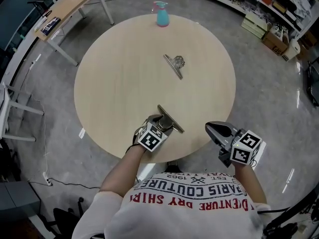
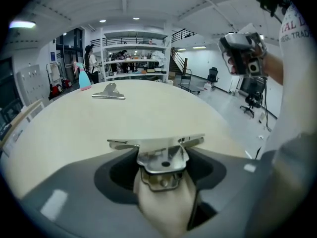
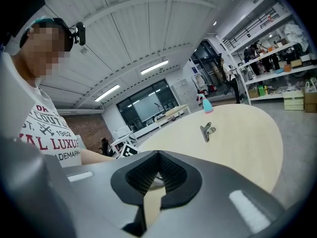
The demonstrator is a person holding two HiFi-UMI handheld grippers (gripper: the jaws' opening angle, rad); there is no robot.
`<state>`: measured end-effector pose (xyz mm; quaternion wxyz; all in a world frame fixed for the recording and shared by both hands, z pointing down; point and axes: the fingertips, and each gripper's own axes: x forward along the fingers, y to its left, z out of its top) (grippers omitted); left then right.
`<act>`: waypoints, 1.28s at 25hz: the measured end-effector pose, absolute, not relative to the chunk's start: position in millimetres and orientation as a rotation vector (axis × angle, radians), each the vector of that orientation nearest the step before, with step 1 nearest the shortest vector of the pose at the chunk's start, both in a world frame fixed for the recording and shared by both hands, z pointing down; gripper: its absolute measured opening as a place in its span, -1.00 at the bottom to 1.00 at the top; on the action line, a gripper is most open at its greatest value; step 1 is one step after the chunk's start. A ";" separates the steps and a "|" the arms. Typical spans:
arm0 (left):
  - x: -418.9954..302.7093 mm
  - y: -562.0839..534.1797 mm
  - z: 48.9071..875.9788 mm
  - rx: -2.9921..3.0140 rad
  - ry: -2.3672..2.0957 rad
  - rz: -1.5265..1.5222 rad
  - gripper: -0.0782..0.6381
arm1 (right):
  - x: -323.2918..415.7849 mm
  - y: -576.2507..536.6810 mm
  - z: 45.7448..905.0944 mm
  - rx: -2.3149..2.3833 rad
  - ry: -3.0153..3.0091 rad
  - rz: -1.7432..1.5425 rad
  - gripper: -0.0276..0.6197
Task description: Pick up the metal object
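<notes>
A metal bulldog clip [image 1: 171, 119] lies at the near edge of the round wooden table [image 1: 119, 83]. My left gripper [image 1: 164, 124] is shut on it: in the left gripper view the clip [image 2: 161, 157] sits between the jaws, which press on both its sides, its long bar across the front. A second metal clip [image 1: 174, 64] lies alone near the table's middle, also seen in the left gripper view [image 2: 109, 92] and the right gripper view [image 3: 207, 131]. My right gripper [image 1: 213, 128] hovers off the table's near right edge, its jaws [image 3: 157, 155] shut on nothing.
A teal spray bottle [image 1: 162, 14] stands at the table's far edge. A wooden desk [image 1: 70, 9] is at the back left, shelves with boxes [image 1: 269, 14] at the back right. Grey floor surrounds the table.
</notes>
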<state>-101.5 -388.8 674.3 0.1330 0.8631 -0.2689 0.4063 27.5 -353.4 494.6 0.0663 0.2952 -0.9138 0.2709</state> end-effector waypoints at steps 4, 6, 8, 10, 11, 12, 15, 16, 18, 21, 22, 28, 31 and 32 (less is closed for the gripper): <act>-101.7 -388.8 674.6 2.501 -0.796 1.167 0.02 | 20.6 -355.5 496.7 0.869 -2.761 0.819 -0.91; -101.6 -389.3 674.8 2.490 -0.814 1.163 0.01 | 19.3 -355.6 498.7 0.863 -2.757 0.818 -0.91; -100.8 -389.8 673.6 2.475 -0.837 1.140 0.01 | 19.4 -354.0 503.9 0.860 -2.743 0.821 -0.91; -100.3 -389.6 668.1 2.468 -0.853 1.091 0.01 | 19.2 -351.6 507.8 0.860 -2.731 0.826 -0.91; -100.5 -389.2 662.6 2.469 -0.861 1.064 0.01 | 18.6 -350.4 507.7 0.858 -2.729 0.826 -0.91; -100.8 -388.3 655.2 2.474 -0.870 1.038 0.01 | 17.8 -349.1 506.3 0.854 -2.729 0.821 -0.91; -100.6 -382.7 623.5 2.501 -0.917 0.942 0.01 | 16.2 -343.8 498.0 0.836 -2.747 0.787 -0.91; -101.1 -379.2 610.8 2.506 -0.936 0.907 0.01 | 15.6 -341.2 493.8 0.829 -2.755 0.769 -0.91; -102.2 -367.6 582.8 2.518 -0.966 0.841 0.01 | 13.6 -334.3 482.3 0.819 -2.775 0.729 -0.91; -99.3 -340.3 532.8 2.576 -0.983 0.733 0.01 | 10.7 -319.6 461.3 0.795 -2.822 0.671 -0.91; -98.4 -329.8 516.6 2.601 -0.993 0.710 0.01 | 9.2 -313.8 454.3 0.780 -2.836 0.648 -0.91; -96.8 -254.3 448.0 2.691 -1.084 0.638 0.01 | -2.9 -260.9 412.2 0.664 -2.908 0.476 -0.91; -94.2 -210.5 424.8 2.701 -1.107 0.592 0.01 | -5.2 -222.9 394.6 0.602 -2.937 0.382 -0.91; -93.5 -195.6 418.5 2.714 -1.118 0.585 0.01 | -5.5 -209.5 391.6 0.582 -2.944 0.361 -0.91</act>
